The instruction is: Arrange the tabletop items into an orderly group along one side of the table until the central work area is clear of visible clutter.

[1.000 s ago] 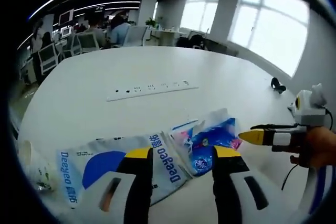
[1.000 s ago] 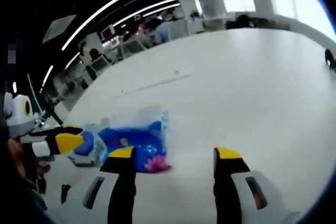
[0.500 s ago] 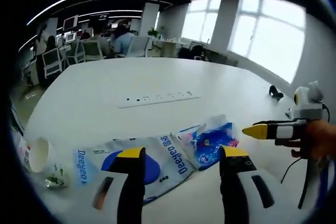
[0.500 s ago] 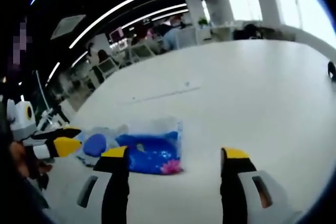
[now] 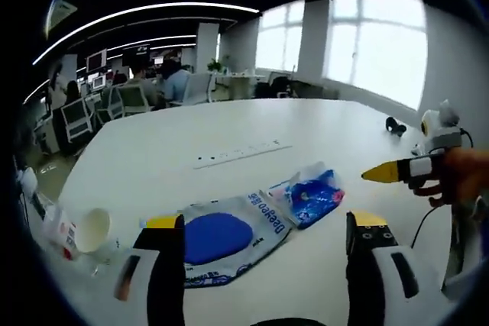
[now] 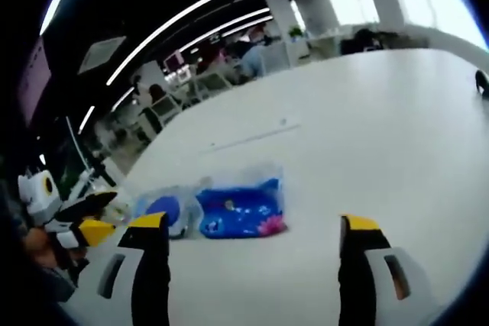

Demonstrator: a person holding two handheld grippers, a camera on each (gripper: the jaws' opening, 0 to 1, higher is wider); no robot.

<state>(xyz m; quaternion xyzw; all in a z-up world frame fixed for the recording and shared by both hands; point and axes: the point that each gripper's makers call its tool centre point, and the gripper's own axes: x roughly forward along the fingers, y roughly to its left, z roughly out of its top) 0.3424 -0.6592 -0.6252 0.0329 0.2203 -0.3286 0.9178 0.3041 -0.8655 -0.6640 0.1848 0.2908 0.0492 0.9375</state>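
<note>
A white packet with a blue oval and "Deegeo" lettering (image 5: 221,236) lies flat on the white table (image 5: 229,131), touching a smaller blue flowered packet (image 5: 312,195) to its right. A paper cup (image 5: 90,228) lies on its side at the left. My left gripper (image 5: 267,223) hangs open above the near side of the packets, holding nothing. The right gripper (image 5: 382,172) enters from the right, held by a hand. In the right gripper view the blue flowered packet (image 6: 241,209) and the white packet (image 6: 164,210) lie ahead of my open right gripper (image 6: 256,225); the left gripper (image 6: 88,228) shows at the left.
A white power strip (image 5: 241,155) lies across the table's middle, also seen as a thin power strip (image 6: 252,137) farther off. A small black object (image 5: 394,124) sits at the far right. Office chairs, desks and people stand beyond the table's far edge.
Both cameras have pulled back and up from the packets, which now look smaller and farther off. Both grippers' jaws stand wider apart. The packets themselves have not moved.
</note>
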